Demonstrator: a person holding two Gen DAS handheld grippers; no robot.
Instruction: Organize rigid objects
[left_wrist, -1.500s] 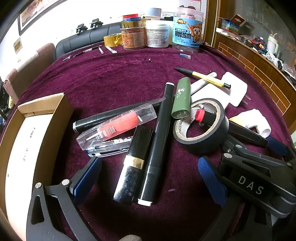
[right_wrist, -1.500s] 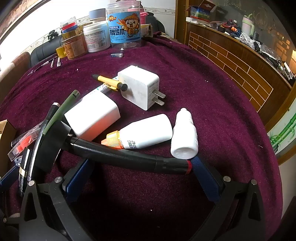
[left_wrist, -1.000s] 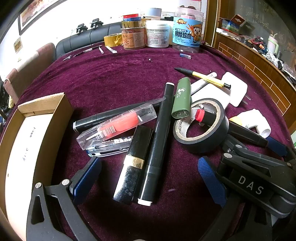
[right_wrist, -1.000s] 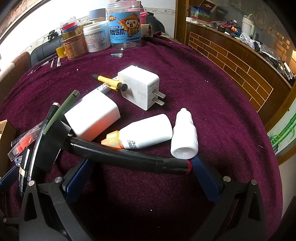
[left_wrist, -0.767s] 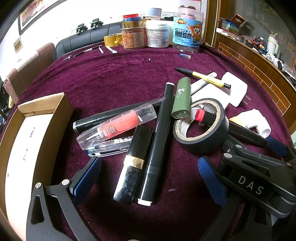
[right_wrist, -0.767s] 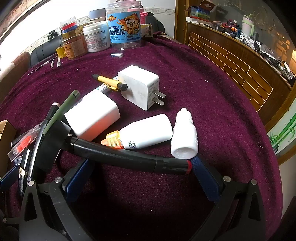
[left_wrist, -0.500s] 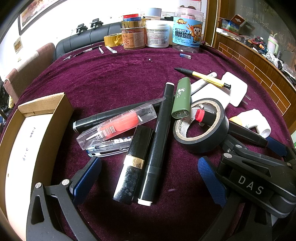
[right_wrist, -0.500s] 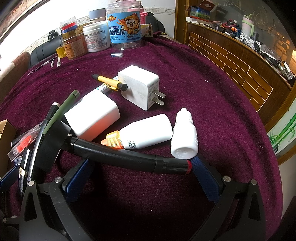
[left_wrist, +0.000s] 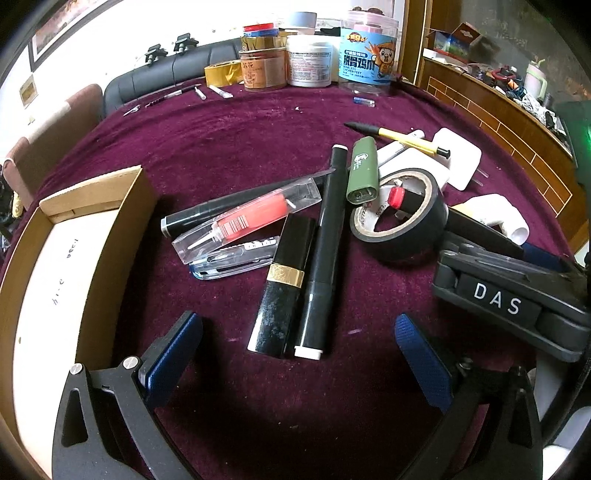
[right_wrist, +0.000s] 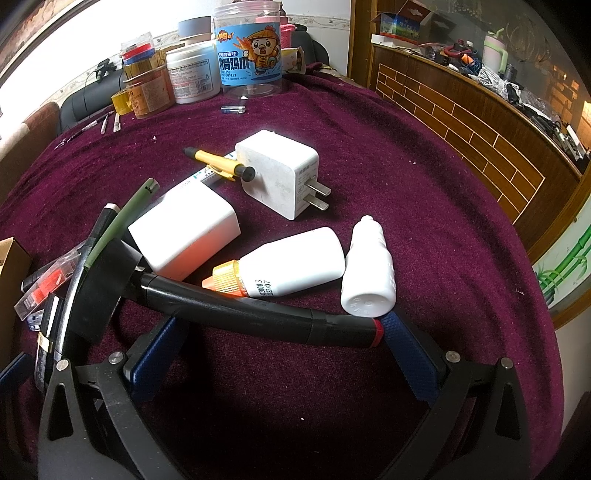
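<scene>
The maroon cloth (left_wrist: 240, 147) covers the whole table and carries everything; a cardboard box (left_wrist: 66, 258) stands open at its left edge, beside the left gripper's left finger. The left gripper (left_wrist: 295, 347) hovers low over the cloth with its jaws spread wide and nothing between the blue pads (left_wrist: 173, 354); the near ends of a black lipstick (left_wrist: 284, 280) and a black marker (left_wrist: 327, 251) lie just ahead of the gap, side by side and touching. The right gripper (right_wrist: 280, 354) is also wide open and holds nothing; a red-ended marker (right_wrist: 258, 314) lies across the cloth in front of its jaws, its red end touching or just beside the right pad (right_wrist: 410, 358), I cannot tell which; its far end passes into a roll of black tape (left_wrist: 399, 218).

Jars (left_wrist: 310, 59) stand in a row at the far edge. Two white chargers (right_wrist: 277, 173) lie near the middle, one with prongs pointing right; a yellow pen (right_wrist: 218, 164) leans on it. A white bottle (right_wrist: 288, 266) with an orange cap lies just behind the marker, touching a smaller white bottle (right_wrist: 369, 269). A green lighter (left_wrist: 362, 170) rests beside the black marker's far end; a clear case (left_wrist: 247, 221) with a red tube lies over another black pen (left_wrist: 207, 214), and a clear stapler (left_wrist: 236, 258) sits just below it.
</scene>
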